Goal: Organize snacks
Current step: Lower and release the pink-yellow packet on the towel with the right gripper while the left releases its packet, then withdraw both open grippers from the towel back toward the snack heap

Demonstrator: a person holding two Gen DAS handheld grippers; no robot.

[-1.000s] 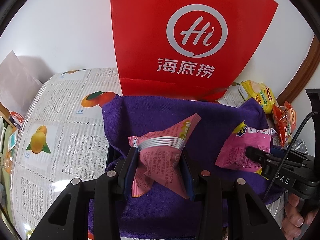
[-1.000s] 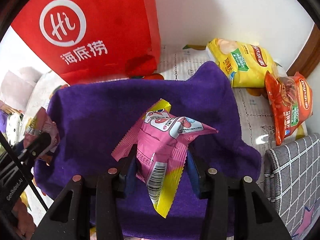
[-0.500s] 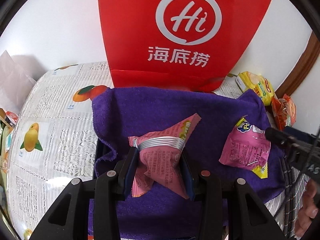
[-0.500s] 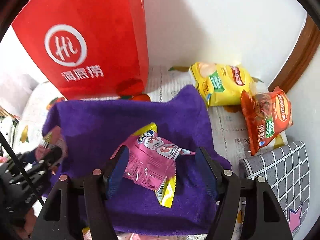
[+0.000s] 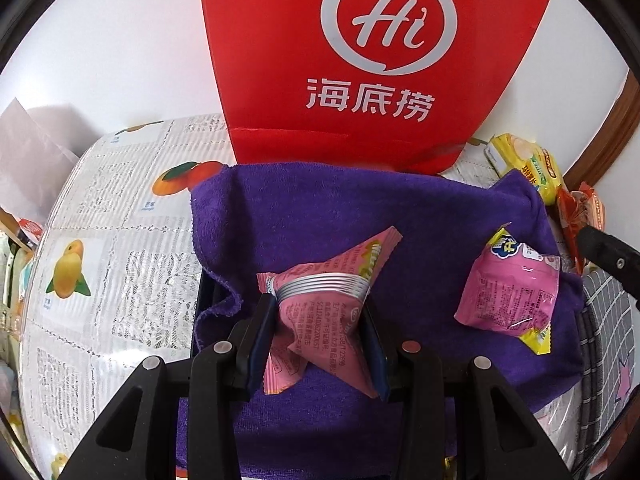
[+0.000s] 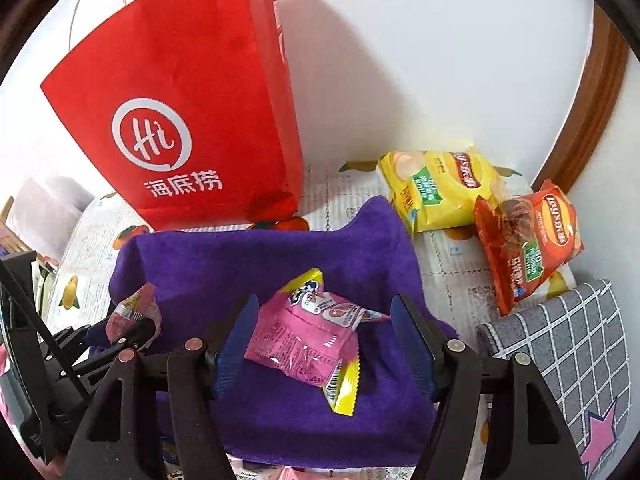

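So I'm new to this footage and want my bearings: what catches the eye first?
The big red paper bag standing against the wall behind a purple towel. On the towel, the left gripper pinches one pink snack packet, while another pink packet lies loose between the open right gripper fingers.

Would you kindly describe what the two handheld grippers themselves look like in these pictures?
Both match: the left gripper and the right gripper have black angular plastic frames with triangular cut-outs and round silver screw heads. Their fingers carry flat dark-blue pads. A thin black cable runs along the left gripper's body in the right wrist view.
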